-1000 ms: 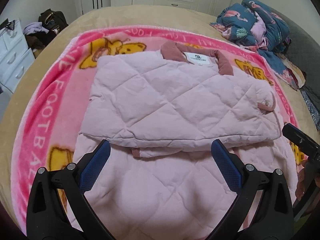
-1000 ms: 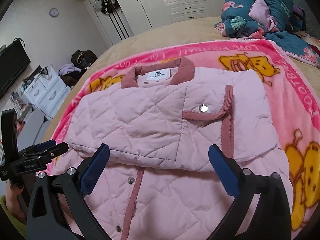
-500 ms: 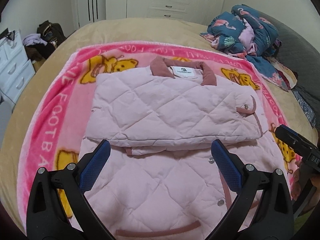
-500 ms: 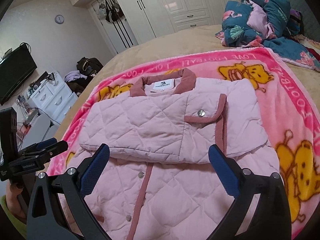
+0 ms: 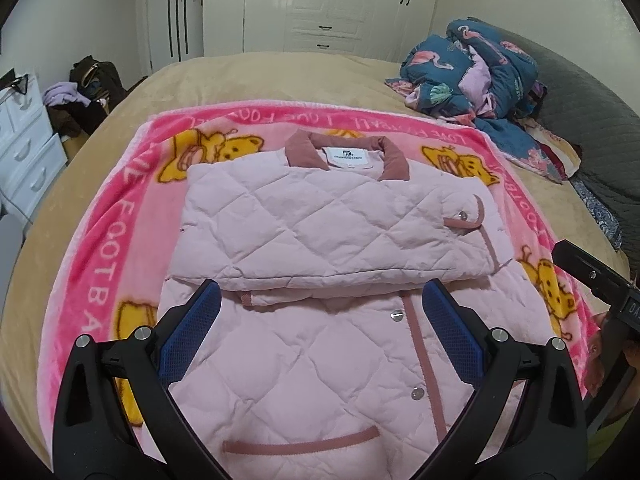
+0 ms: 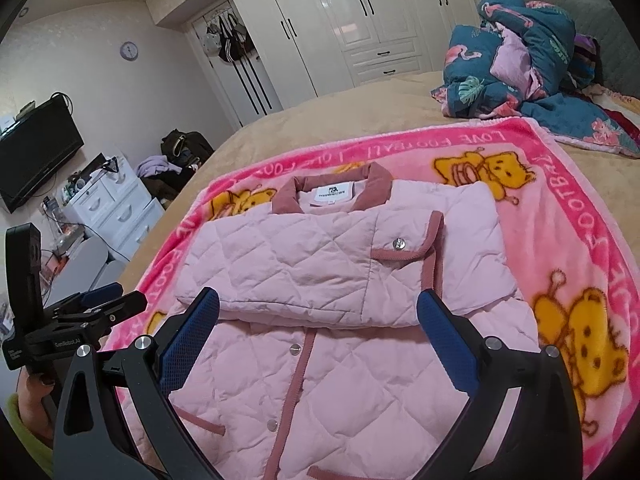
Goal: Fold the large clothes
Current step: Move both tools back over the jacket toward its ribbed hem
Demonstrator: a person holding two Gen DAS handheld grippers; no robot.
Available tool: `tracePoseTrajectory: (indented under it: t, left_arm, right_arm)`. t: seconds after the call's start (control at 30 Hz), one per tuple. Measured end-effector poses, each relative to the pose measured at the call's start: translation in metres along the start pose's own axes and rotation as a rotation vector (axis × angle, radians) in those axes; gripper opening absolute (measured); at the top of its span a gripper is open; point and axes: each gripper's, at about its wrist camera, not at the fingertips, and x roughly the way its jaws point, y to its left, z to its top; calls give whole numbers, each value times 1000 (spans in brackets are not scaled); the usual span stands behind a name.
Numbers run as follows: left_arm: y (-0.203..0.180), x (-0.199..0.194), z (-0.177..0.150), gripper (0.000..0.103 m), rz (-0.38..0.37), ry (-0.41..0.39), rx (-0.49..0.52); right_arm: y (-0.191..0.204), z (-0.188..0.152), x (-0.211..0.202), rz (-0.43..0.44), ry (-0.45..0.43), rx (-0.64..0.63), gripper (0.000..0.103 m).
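A pale pink quilted jacket point(image 5: 320, 232) with a dusty-rose collar lies on a pink cartoon-bear blanket point(image 5: 100, 248). Its sleeves are folded across the chest in a band, and the buttoned lower part spreads toward me. My left gripper point(image 5: 322, 300) hangs open above the lower part, with nothing between its blue pads. In the right wrist view the same jacket point(image 6: 320, 256) lies below my right gripper point(image 6: 318, 312), which is open and empty too. The left gripper point(image 6: 104, 304) shows at that view's left edge, held by a hand.
The blanket point(image 6: 560, 216) lies on a beige bed point(image 5: 260, 76). A heap of blue flamingo-print bedding point(image 5: 480, 72) sits at the far right. White drawers point(image 5: 24, 148) and a dark bag point(image 5: 96, 80) stand left of the bed, white wardrobes point(image 6: 360, 20) behind.
Both grippers have pulled back and risen away from the jacket, so more of its lower front, buttons and hem trim shows. The jacket itself has not moved.
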Motion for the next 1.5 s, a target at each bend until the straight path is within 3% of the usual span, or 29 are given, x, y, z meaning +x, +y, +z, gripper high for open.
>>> tracePoseTrajectory:
  t: [0.83,1.5]
  left_arm:
    - [-11,-68,-12,95,-1,-102,45]
    - [-4,-104,-38,95,-1,-149,34]
  right_arm:
    - [31,-4,-72,25,-76,-50,99]
    - [42,-28,-116,35,-104,-73,99]
